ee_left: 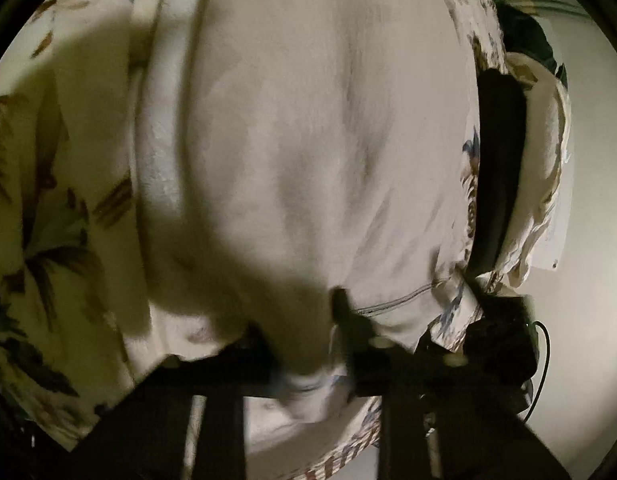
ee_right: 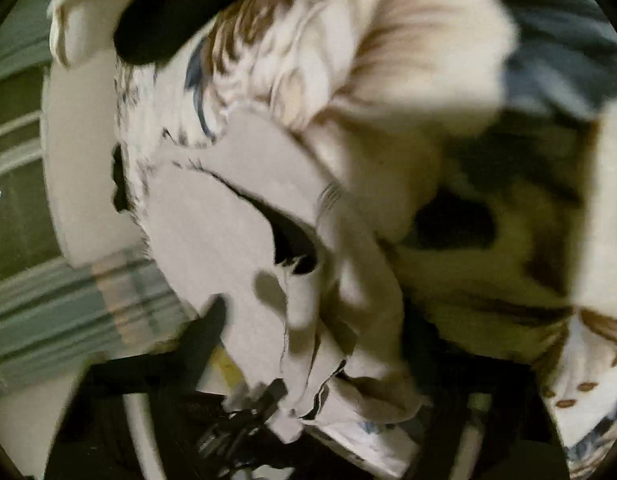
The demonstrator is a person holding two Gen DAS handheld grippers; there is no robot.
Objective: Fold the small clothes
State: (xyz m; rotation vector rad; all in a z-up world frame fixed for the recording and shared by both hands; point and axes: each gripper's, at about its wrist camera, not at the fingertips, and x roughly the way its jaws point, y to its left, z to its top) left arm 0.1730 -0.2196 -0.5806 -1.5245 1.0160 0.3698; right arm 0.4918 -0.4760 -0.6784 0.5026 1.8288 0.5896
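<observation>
A white garment with a brown and blue leaf print fills the left wrist view, its plain inner side facing me. My left gripper is shut on a bunched edge of this garment, with cloth pinched between the black fingers. In the right wrist view the same printed garment hangs in blurred folds. My right gripper is shut on a hem of it; one black finger shows at the lower left. The other gripper's black body shows behind the cloth in the left view.
A white round table lies at the right of the left view and shows at the left of the right view. A green striped fabric lies beyond the table edge. A black cable hangs by the gripper.
</observation>
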